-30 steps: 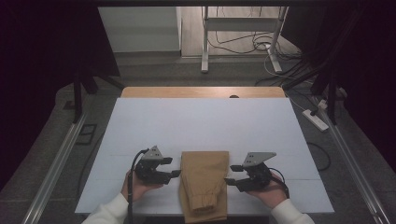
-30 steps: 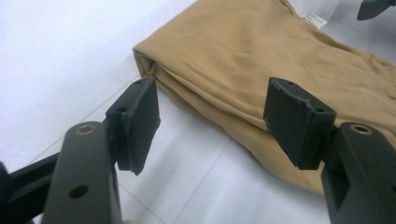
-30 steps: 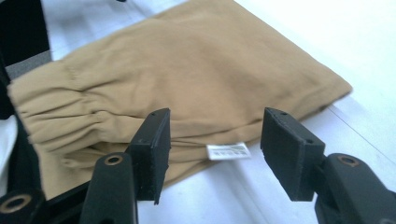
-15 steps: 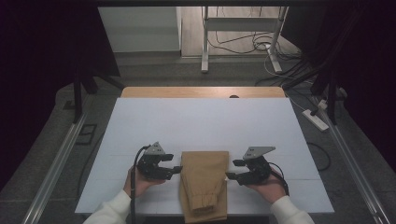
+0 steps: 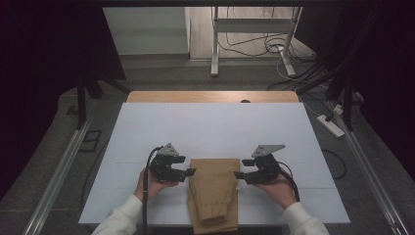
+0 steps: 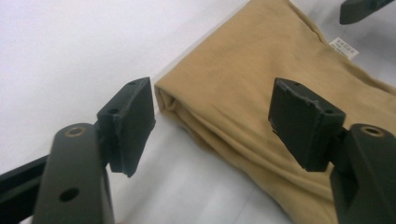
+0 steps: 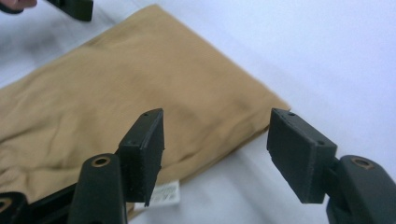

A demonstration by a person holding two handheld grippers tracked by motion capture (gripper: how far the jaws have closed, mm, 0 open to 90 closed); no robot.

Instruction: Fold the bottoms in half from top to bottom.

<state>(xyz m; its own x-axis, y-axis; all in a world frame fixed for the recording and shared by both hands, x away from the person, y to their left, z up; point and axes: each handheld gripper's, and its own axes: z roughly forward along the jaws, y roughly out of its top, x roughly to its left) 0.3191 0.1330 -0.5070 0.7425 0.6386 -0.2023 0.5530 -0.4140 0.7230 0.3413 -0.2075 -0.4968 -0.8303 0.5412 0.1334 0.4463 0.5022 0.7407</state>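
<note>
A folded tan garment (image 5: 213,193) is laid on the white table (image 5: 210,127) at its near edge. The left gripper (image 5: 190,172) and right gripper (image 5: 238,175) are held just beside its far corners, jaws open and just widened, nothing being gripped.

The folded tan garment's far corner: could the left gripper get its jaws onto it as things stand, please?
Probably yes: the left gripper, its jaws open and just opening further, faces that corner of the folded tan garment on the white table, with nothing between them.
</note>
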